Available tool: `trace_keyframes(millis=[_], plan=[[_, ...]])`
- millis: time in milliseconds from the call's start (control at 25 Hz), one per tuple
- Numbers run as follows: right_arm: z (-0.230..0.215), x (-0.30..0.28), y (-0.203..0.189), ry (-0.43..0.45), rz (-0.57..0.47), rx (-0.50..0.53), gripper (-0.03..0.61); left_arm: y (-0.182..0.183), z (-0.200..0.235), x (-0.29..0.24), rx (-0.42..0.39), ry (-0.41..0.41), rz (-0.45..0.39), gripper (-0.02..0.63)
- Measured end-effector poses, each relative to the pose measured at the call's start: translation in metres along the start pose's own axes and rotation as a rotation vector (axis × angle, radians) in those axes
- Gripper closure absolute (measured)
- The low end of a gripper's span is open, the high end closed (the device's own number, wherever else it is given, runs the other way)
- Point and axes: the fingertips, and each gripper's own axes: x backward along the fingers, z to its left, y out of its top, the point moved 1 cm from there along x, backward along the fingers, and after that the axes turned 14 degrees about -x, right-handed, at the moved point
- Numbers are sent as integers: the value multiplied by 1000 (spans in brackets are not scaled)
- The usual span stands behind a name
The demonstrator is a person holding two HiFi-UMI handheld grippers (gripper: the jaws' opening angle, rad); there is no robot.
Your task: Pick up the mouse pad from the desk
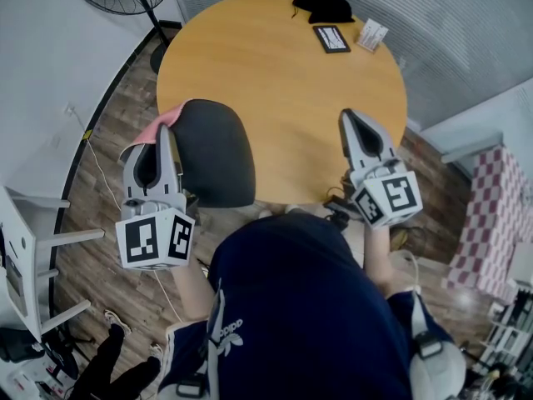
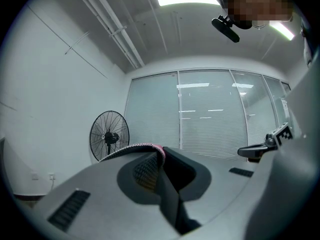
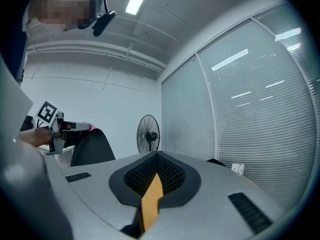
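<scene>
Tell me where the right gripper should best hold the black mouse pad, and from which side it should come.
The black mouse pad with the pink underside is already pinched at its left rim by the left gripper. It is a thin sheet, so the right gripper would probably best take the opposite rim, coming from the right, with one of its fingers on each face.

Navy shirt (image 1: 308, 307), grey left claw (image 1: 166, 136), grey right claw (image 1: 350, 119), black-and-white marker cubes (image 1: 156, 238)

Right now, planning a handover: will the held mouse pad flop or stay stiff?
Probably floppy: the mouse pad arches where the left tongs pinch its edge. Likely light, since that single edge pinch holds it up.
</scene>
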Motion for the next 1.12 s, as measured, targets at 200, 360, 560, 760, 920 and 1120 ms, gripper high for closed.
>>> trace_keyframes(millis=[200,360,560,760,920,1120], plan=[[-2,0,-2,-3,1,-7,575,0,0,-1,-3,4,0,595],[-2,1,-3,-3,1,-8,575,1,0,-1,-6,10,0,595],[-5,4,0,-13,-10,-14,575,2,1,-1,-1,14,0,595],[-9,7,-2,-22,-9,-23,575,5,0,-2,-3,16,-3,595],[-13,10,-4,-27,-11,-30,575,6,-4,-2,-9,14,-1,595],[-16,12,-4,-33,-9,-33,575,7,-6,-3,-5,13,-4,595]])
